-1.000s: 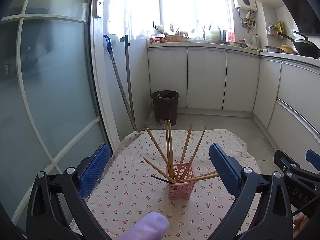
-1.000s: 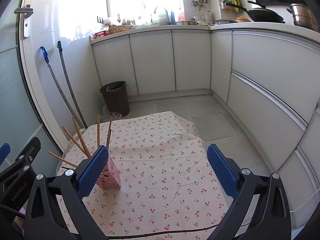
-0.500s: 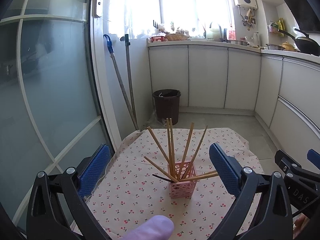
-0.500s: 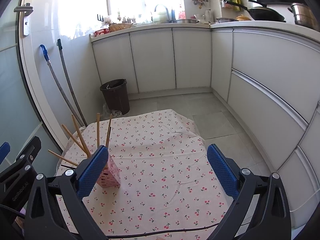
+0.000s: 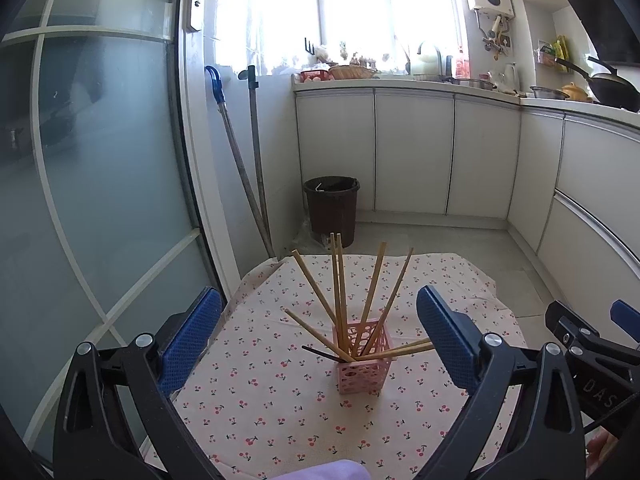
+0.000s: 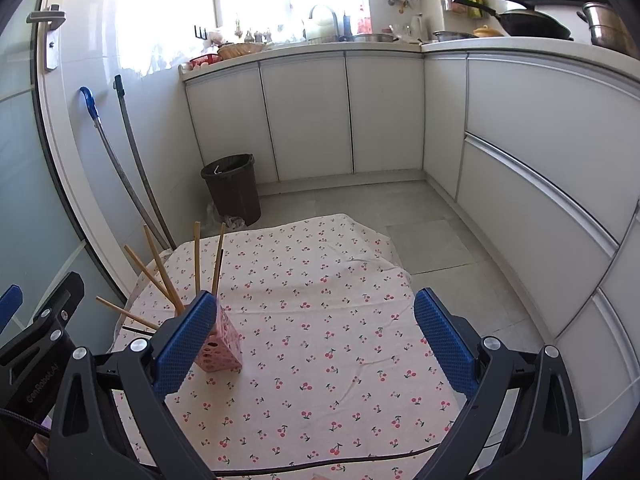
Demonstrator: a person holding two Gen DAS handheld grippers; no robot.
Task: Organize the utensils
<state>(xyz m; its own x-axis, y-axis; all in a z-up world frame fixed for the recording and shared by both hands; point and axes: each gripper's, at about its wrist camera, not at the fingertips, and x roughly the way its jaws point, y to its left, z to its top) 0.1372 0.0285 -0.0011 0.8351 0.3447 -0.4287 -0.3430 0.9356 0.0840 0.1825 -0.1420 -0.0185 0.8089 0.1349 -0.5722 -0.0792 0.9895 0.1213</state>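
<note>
A pink perforated holder [image 5: 363, 356] stands upright on the cherry-print tablecloth [image 5: 260, 400]. Several wooden chopsticks [image 5: 340, 280] fan out of it, and one dark chopstick [image 5: 320, 354] pokes out to the left. My left gripper [image 5: 316, 340] is open and empty, held back from the holder, which sits between its blue pads. In the right wrist view the holder [image 6: 224, 354] and chopsticks [image 6: 160, 268] are partly behind the left pad. My right gripper [image 6: 312, 340] is open and empty over bare cloth [image 6: 340, 320].
A brown bin [image 5: 331, 208] stands on the floor beyond the table. Two mop handles [image 5: 244, 168] lean by the glass door [image 5: 100, 200]. White cabinets [image 6: 520, 160] run along the back and right. A black cable [image 6: 320, 468] lies along the near table edge.
Both grippers have drawn back and slightly up, so the holder looks a little farther away. Both stay open and empty. The chopsticks have not moved.
</note>
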